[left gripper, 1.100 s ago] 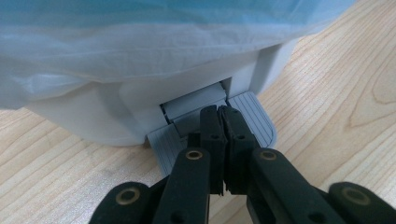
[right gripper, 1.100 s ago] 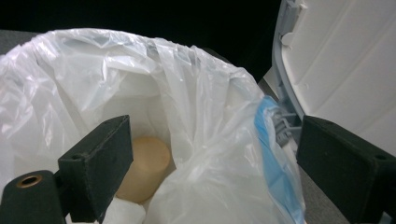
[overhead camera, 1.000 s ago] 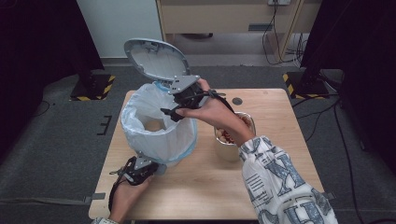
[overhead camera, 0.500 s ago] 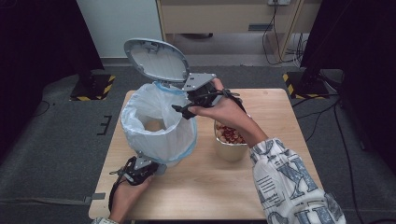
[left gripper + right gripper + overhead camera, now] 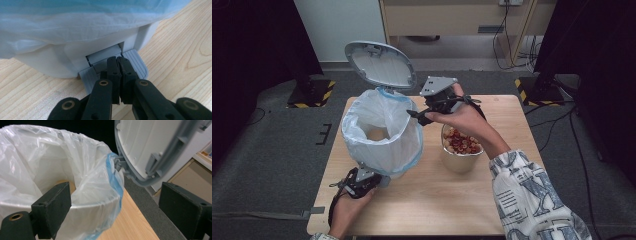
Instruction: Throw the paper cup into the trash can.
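Since the earlier frames the right gripper (image 5: 418, 116) has moved away from above the bin opening toward the bowl side, and now it is just beside the bin's right rim. Its jaws are apart and nothing is between them; in the right gripper view they frame the bag edge and the lid.

The pedal bin (image 5: 382, 137) stands on the left half of the wooden table (image 5: 512, 190), lined with a white plastic bag (image 5: 82, 177) that has a blue border. Its grey lid (image 5: 381, 65) stands raised behind the opening. At the foot of the bin, the left gripper (image 5: 119, 75) has its jaws pressed together, and the tips rest on the grey pedal (image 5: 136, 65).

Right of the bin, near it, stands a bowl (image 5: 461, 152) with red and pale pieces inside, under the right hand (image 5: 464, 120).
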Motion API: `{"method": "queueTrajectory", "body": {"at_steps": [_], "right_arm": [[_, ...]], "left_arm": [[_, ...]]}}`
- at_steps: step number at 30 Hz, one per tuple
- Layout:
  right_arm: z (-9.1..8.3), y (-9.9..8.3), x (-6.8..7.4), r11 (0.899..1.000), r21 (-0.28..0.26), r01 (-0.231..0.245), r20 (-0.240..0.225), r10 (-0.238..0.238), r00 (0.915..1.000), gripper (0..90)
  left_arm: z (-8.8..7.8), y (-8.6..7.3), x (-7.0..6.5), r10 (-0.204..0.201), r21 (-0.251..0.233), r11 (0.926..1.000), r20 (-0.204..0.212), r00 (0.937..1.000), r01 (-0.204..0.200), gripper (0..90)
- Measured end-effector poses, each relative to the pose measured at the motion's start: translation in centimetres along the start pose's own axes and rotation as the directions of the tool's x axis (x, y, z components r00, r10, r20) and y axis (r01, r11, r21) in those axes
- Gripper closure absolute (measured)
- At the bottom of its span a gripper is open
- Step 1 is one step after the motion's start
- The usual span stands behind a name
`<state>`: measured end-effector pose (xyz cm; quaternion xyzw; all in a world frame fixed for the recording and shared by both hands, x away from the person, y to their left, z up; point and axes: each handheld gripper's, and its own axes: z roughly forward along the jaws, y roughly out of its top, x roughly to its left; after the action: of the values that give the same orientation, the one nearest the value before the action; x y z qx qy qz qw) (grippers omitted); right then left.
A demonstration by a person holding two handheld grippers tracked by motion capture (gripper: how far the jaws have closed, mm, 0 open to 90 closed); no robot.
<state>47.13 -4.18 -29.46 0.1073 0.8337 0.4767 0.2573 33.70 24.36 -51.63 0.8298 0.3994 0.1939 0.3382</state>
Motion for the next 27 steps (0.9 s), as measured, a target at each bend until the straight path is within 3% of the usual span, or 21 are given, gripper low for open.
{"method": "queueTrajectory", "body": {"at_steps": [27], "right_arm": [[-2.8, -5.3, -2.4, 0.997, 0.073, -0.034, 0.089, 0.027, 0.9956, 11.5]], "left_arm": [[0.0, 0.0, 0.0, -0.005, -0.001, 1.0, -0.001, 1.0, 0.005, 87.0]]}}
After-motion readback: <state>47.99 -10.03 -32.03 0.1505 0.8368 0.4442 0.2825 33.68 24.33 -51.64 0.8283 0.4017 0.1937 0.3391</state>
